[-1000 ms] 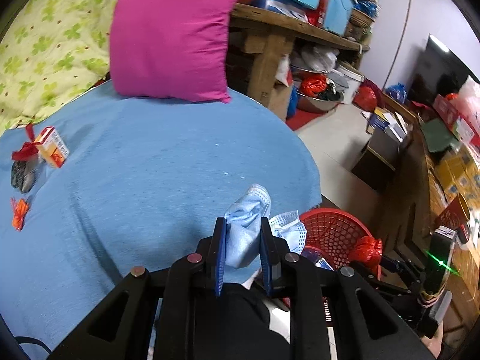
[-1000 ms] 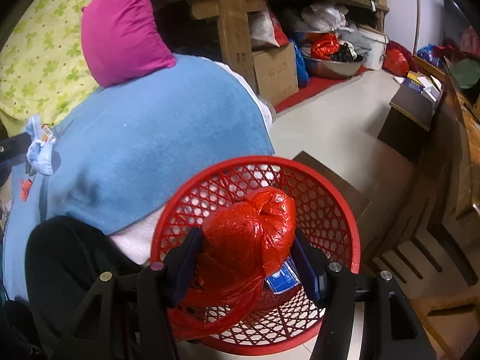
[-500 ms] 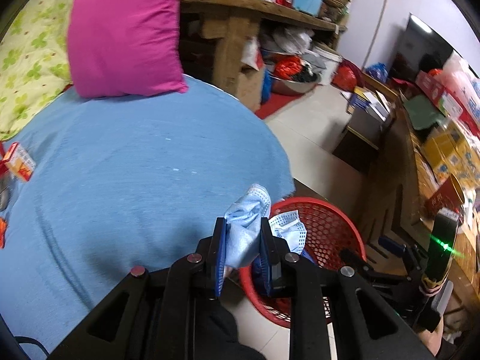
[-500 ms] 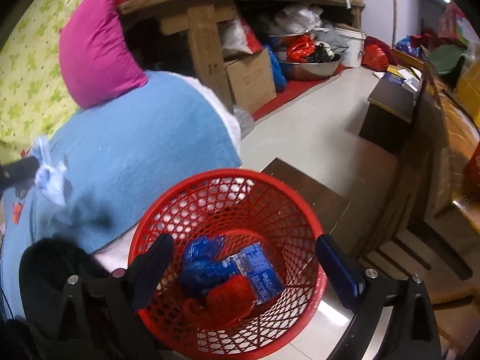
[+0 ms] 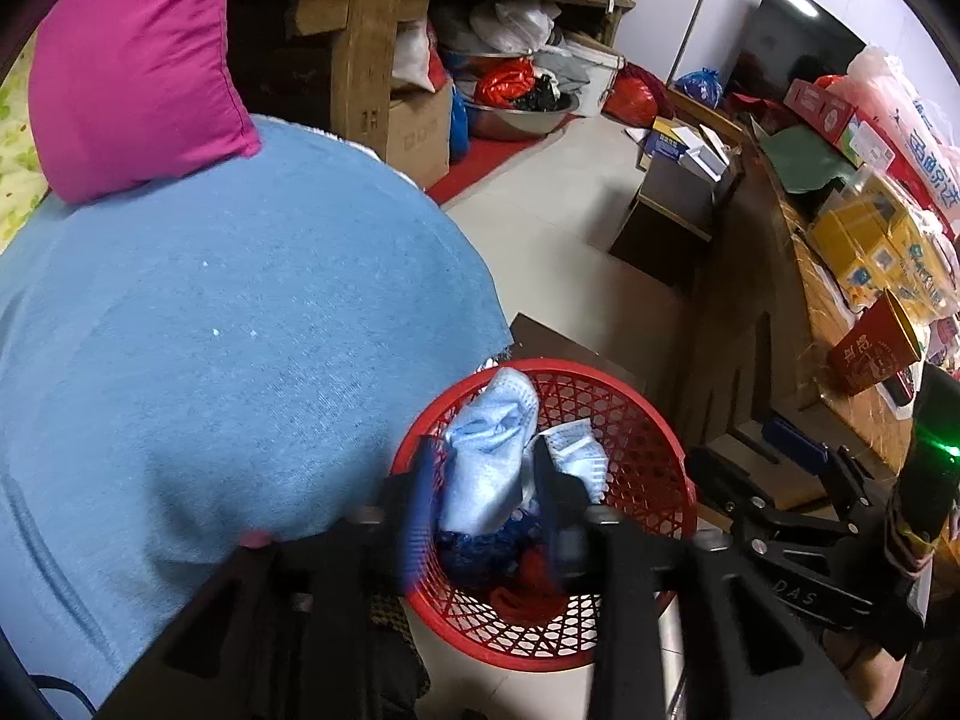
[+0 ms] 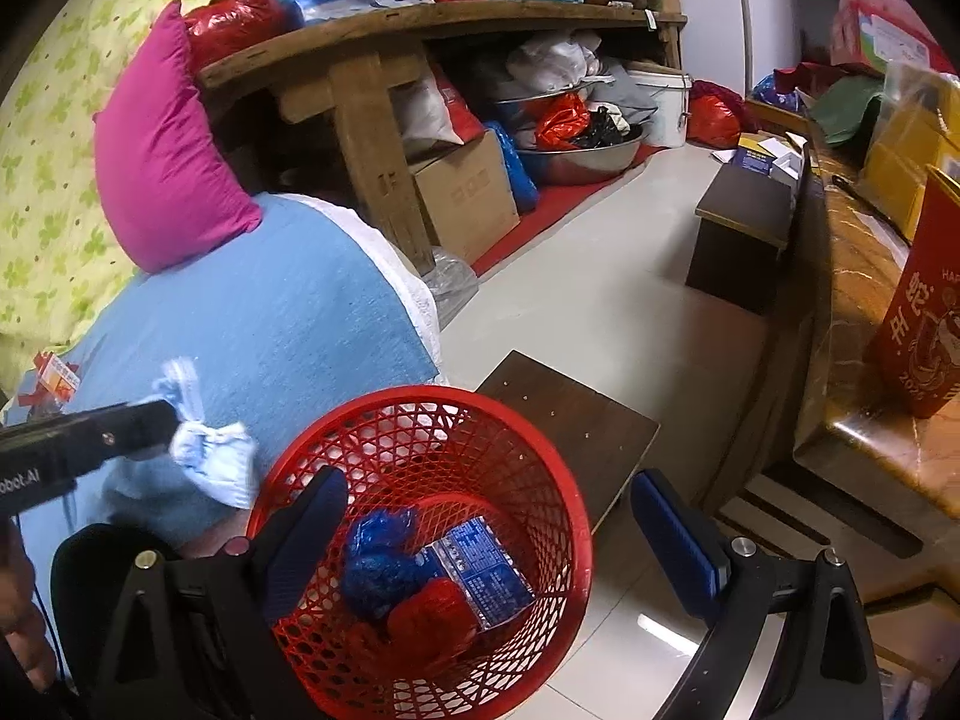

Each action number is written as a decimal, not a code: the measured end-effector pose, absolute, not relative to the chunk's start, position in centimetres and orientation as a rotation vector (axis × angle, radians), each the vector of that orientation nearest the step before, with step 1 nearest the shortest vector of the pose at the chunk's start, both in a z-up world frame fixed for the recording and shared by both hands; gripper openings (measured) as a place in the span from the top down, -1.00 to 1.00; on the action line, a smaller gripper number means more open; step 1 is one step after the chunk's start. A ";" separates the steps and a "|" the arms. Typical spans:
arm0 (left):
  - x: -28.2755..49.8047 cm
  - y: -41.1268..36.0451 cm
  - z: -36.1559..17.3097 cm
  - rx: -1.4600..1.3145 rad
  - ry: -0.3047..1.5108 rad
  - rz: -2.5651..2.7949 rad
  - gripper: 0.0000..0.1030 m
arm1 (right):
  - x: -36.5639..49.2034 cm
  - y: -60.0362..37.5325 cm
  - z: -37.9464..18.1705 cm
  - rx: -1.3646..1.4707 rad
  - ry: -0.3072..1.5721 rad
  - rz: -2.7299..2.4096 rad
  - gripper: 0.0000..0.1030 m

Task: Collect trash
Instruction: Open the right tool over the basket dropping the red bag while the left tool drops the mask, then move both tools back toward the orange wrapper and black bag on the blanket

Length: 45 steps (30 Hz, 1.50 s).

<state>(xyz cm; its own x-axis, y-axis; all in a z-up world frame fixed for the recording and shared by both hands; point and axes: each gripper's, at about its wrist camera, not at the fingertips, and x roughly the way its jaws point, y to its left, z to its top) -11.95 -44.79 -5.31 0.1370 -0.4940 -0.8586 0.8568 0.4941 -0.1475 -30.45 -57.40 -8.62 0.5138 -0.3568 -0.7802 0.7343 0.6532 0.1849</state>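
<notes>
Left wrist view: the left gripper, fingers just parting, frees a soft, featherlight face mask over the red basket; the right gripper gapes wide and empty.

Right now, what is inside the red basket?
In the red basket: a crumpled blue bag, a red bag and a blue printed packet. Anything beneath them is covered.

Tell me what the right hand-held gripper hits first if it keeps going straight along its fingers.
Probably the red basket: the right hand-held gripper points down into its mouth with open, empty jaws. Further on lie the blue bag and red bag; depth is unclear.
</notes>
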 end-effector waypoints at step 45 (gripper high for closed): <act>7.7 -3.2 -5.7 -0.053 0.919 -0.173 -0.43 | -3.6 -31.3 -2.8 0.146 0.789 -0.020 -0.88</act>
<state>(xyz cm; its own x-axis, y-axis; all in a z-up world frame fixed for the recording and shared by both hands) 7.70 -3.24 -5.72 0.5941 -0.1716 -0.7859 0.1262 0.9848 -0.1196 -3.64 -31.29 -2.84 0.7046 0.0365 -0.7087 0.0727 0.9897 0.1232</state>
